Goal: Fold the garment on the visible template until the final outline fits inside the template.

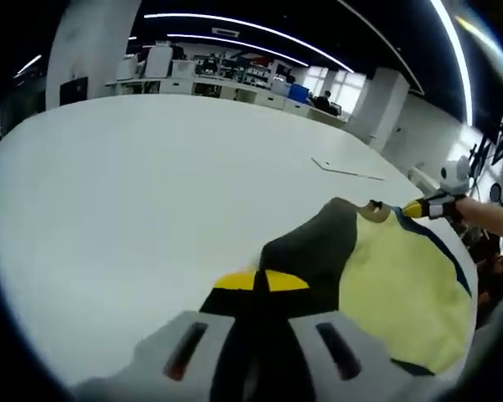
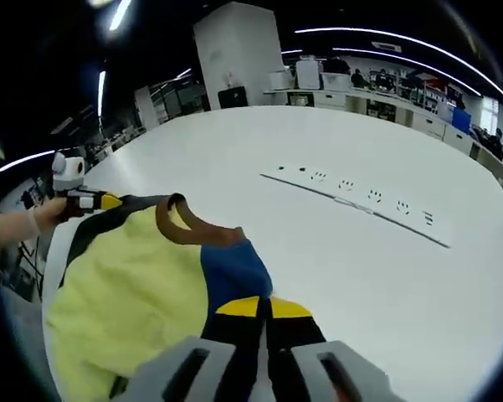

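Observation:
A pale yellow garment [image 1: 393, 285] with one black sleeve [image 1: 314, 247], one blue sleeve [image 2: 234, 272] and a brown collar [image 2: 188, 228] is held up over the near edge of a white table [image 1: 151, 193]. My left gripper [image 1: 260, 280] is shut on the black sleeve. In the right gripper view it appears at the left [image 2: 107, 202], still pinching the black shoulder. My right gripper [image 2: 264, 307] is shut on the blue sleeve, and the left gripper view has it at the right [image 1: 414, 209]. A thin template line [image 2: 351, 205] with small marks lies on the table beyond the garment.
The white table [image 2: 360, 276] stretches far ahead, and the template line [image 1: 347, 170] is at its right side in the left gripper view. Desks and shelves [image 1: 226, 79] and a white pillar [image 2: 238, 54] stand behind it. A person's hand [image 1: 485, 216] holds the right gripper.

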`<action>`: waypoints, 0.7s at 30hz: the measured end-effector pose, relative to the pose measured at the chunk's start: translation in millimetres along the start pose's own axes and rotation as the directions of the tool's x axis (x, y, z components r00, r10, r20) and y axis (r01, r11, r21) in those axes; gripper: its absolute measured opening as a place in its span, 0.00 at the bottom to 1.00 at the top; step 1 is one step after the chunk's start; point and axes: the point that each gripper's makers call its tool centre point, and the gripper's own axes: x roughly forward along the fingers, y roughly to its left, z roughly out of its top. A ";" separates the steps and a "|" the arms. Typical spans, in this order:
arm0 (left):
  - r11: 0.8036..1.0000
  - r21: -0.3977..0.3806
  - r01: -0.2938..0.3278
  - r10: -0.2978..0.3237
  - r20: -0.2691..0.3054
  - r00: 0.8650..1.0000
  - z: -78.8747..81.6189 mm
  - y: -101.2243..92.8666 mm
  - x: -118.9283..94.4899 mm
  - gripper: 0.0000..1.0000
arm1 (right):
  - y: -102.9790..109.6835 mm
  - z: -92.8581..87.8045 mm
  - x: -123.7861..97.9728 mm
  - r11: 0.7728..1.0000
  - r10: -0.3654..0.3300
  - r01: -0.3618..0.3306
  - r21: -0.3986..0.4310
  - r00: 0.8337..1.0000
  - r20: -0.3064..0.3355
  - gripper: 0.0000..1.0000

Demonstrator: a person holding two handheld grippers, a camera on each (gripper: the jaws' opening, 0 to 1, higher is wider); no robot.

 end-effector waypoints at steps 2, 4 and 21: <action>1.000 0.000 0.003 -0.003 0.006 1.000 2.0 -1.7 -1.9 0.08 | 2.1 0.5 -2.5 1.000 0.013 -0.013 0.010 1.000 0.017 0.13; 1.000 0.018 0.021 -0.021 0.013 1.000 4.8 -7.4 -4.2 0.16 | 3.0 -2.0 -5.1 1.000 0.009 -0.009 0.011 1.000 0.013 0.25; 0.982 0.112 0.153 -0.161 0.062 0.985 24.1 -61.9 -40.7 0.99 | 44.2 -23.5 -72.1 0.997 0.081 -0.079 -0.021 0.993 0.082 0.95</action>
